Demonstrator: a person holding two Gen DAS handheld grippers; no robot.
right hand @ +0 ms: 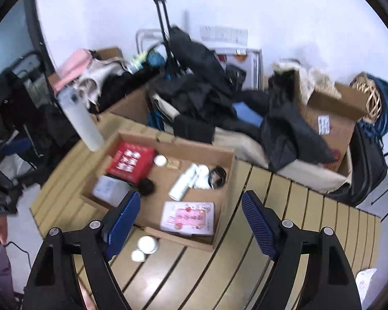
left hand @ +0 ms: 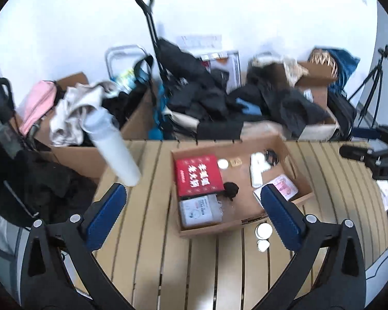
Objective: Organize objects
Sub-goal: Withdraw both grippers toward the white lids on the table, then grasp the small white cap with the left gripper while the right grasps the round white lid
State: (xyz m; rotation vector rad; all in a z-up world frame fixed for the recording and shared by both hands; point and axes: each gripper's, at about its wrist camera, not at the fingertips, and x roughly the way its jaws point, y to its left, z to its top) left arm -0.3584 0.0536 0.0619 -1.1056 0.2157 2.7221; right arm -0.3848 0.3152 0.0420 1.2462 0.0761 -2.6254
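A shallow cardboard tray (left hand: 292, 155) (right hand: 227, 178) sits on a slatted tan table (left hand: 152, 271) (right hand: 297, 206). It holds a red box (left hand: 198, 174) (right hand: 132, 160), a clear plastic box (left hand: 199, 210) (right hand: 108, 187), a black fuzzy ball (left hand: 230, 190) (right hand: 146, 186), a white bottle (left hand: 257, 169) (right hand: 185, 182), a black cable coil (left hand: 271, 156) (right hand: 217, 177) and a pink card box (left hand: 284, 188) (right hand: 188, 218). Two white round lids (left hand: 263, 235) (right hand: 145, 247) lie on the table beside the tray. A tall white bottle (left hand: 113, 149) (right hand: 81, 120) stands tilted at the table's far left edge. My left gripper (left hand: 194, 206) and right gripper (right hand: 191, 214) are open and empty above the tray's near side.
Behind the table are cardboard boxes (left hand: 82, 155) (right hand: 331, 118) heaped with dark clothes (left hand: 201, 93) (right hand: 201, 87), a pink bag (left hand: 37, 103) (right hand: 69, 68) and a black trolley handle (left hand: 148, 25) (right hand: 161, 13). A tripod (left hand: 372, 82) stands at the right.
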